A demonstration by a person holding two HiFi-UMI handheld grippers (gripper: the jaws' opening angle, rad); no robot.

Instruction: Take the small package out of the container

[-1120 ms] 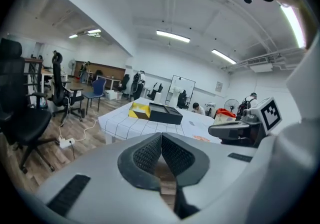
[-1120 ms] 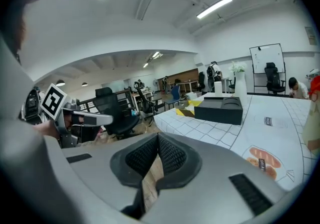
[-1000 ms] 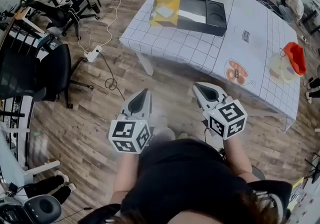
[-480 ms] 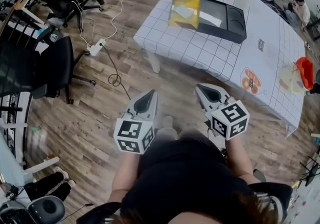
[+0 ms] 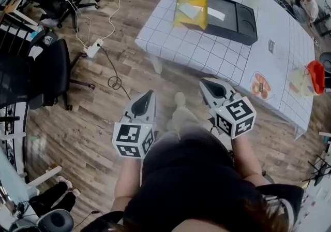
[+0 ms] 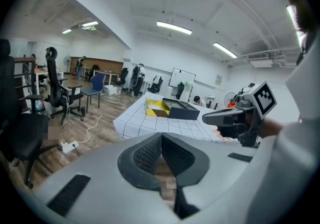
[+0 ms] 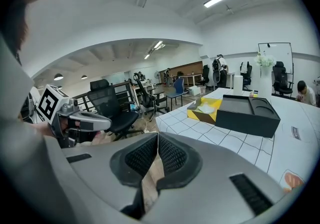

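Ahead across the floor, well apart from both grippers, the small package (image 5: 192,10) is lying in the yellow container (image 5: 180,18) at the desk's (image 5: 227,55) near corner. The left gripper (image 5: 146,97) and right gripper (image 5: 207,85) are hanging with jaws pressed together, empty. The right one is sitting nearer, I judge.

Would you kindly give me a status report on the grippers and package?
Left gripper and right gripper shut, empty. Small package in yellow container, untouched. Nothing seen blocking.
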